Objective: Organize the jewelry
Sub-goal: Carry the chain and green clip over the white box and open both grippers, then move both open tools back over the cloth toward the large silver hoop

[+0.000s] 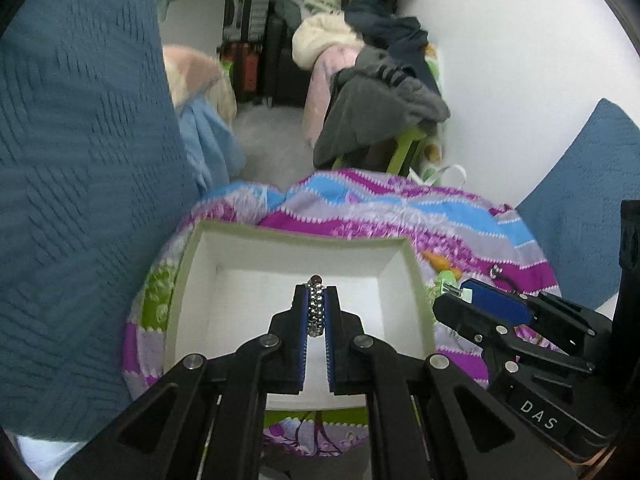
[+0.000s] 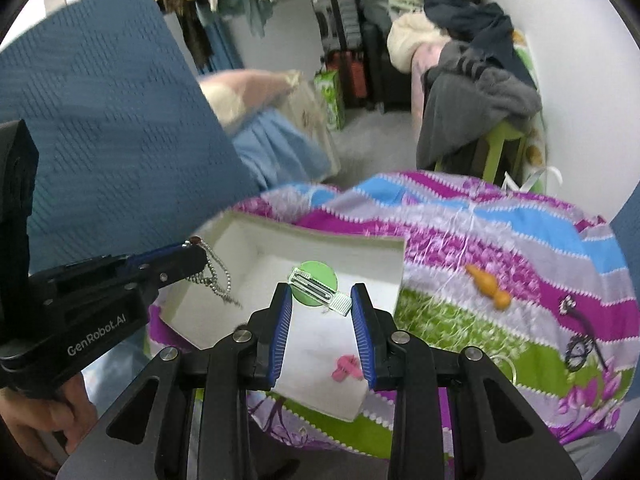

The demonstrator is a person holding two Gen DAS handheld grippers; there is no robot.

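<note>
- Holding a silver chain (image 1: 315,312) pinched between the closed fingers of the left gripper (image 1: 315,300), directly over the open white box (image 1: 188,280); in the right wrist view, dangling in loops (image 2: 218,278) from that gripper's tips above the box's left part.
- Gripping a green hair clip (image 2: 318,285) across the part-open right gripper (image 2: 320,300), one end of the clear-and-silver clasp touching the right finger (image 2: 362,328); hovering above the box (image 2: 320,242) as well, near its middle.
- Lying already inside, on the white floor: a small pink piece (image 2: 346,368), seemingly the only item stowed so far.
- Waiting outside on the striped quilt (image 2: 500,232): an orange carved piece (image 2: 487,286) just right of the box, and farther right a dark corded piece with a sparkly charm (image 2: 576,328).
- Judging the job as somewhat under halfway: one item in, two about to be let go, at least two not yet collected.
- Remaining, by this reading: lowering and releasing chain and clip into the box, then fetching the orange piece and the corded piece.
- Risking a snag, perhaps, with the chain's loops draping over the box's left wall instead of falling inside.
</note>
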